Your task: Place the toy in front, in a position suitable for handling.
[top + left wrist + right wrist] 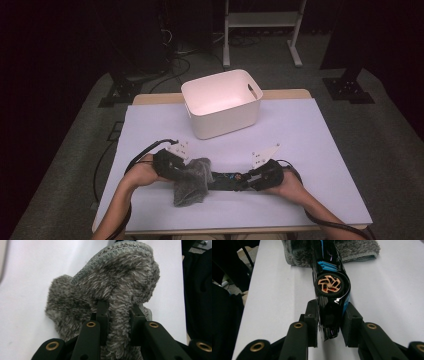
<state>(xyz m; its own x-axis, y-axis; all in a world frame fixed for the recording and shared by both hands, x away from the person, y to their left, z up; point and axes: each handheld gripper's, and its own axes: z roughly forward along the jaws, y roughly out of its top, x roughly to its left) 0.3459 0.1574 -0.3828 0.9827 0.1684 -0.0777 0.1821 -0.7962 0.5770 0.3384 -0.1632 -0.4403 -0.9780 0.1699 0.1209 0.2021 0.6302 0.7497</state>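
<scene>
Left tongs are clenched on a fold of the fluffy grey cloth, bunched up at the near middle of the tabletop. Right tongs grip the tail end of a black toy car with blue stripes and a copper-spoked wheel; its far end runs under the cloth. A white plastic bin stands well behind, at the far edge.

Dark room, grey carpet floor, white metal stand behind table
</scene>
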